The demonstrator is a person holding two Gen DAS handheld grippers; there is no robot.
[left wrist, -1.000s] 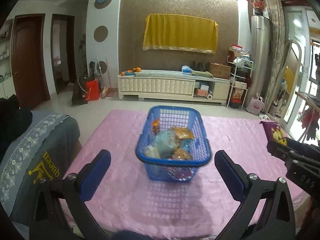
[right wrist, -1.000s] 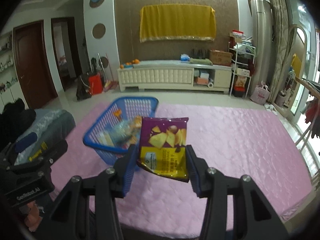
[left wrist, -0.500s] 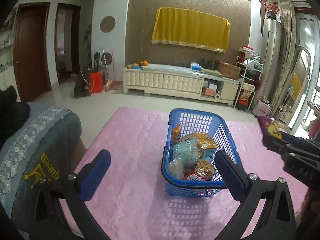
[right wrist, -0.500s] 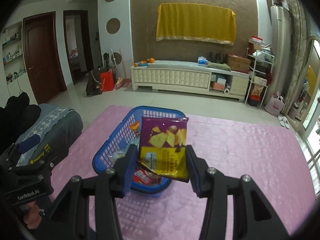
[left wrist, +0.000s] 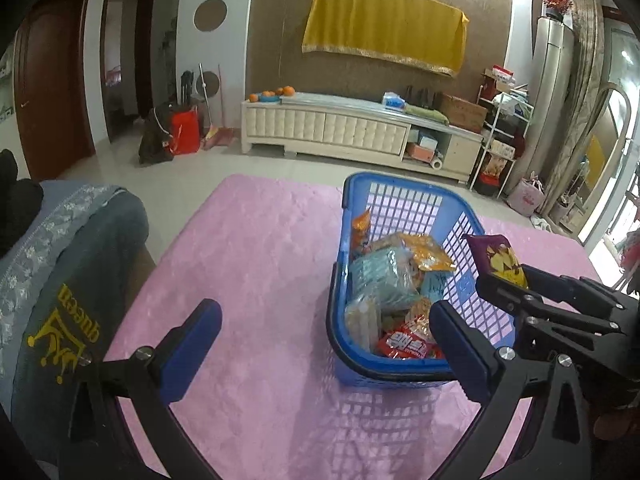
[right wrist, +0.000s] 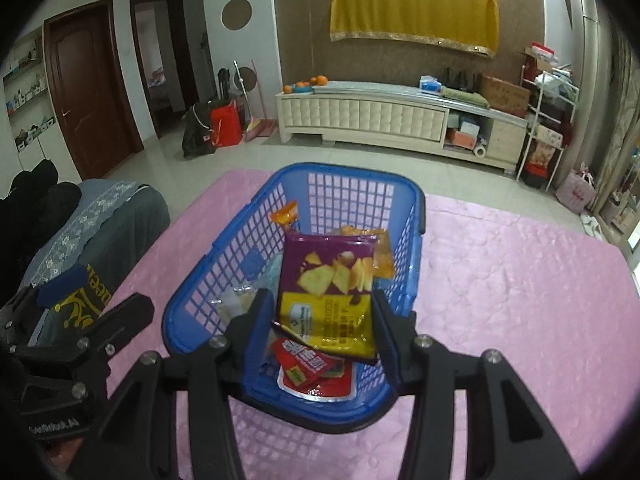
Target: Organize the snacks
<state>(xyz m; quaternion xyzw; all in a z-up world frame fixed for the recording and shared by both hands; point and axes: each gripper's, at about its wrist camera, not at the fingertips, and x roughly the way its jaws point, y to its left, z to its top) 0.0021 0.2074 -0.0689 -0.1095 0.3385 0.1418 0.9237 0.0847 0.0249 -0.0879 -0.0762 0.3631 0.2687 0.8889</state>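
- At the far left a grey chair cover (left wrist: 76, 280) with a yellow crown print drapes over a seat beside the desk (left wrist: 248, 264), which wears a pink quilted cloth.
- The left hand-held gripper (left wrist: 320, 344) hangs low over the pink cloth, its blue-padded fingers (left wrist: 192, 336) spread wide with nothing between them; the right-hand pad sits in front of the near corner of the basket, and whether it touches the rim cannot be told.
- The blue basket (right wrist: 352, 184) — a plastic lattice tub with a dark rim — stands on the cloth, roughly mid-desk, its long side running away from the cameras.
- Inside it lie loose snacks: a pale blue packet (left wrist: 380, 276), an orange packet (left wrist: 428, 252) against the far side, and a red packet (right wrist: 308, 364) at the near end.
- The right hand-held gripper (right wrist: 324, 320) is above the basket's near half, with a purple chip bag (right wrist: 332, 280) upright between its fingers — the yellow lower part of the bag sits between the pads.
- Its jaws have just been opening; the bag's edges look to be at the pads or barely clear of them, and it has not dropped onto the packets below.
- In the left wrist view the same bag (left wrist: 496, 260) pokes up from the right gripper's tips beside the basket's right wall.
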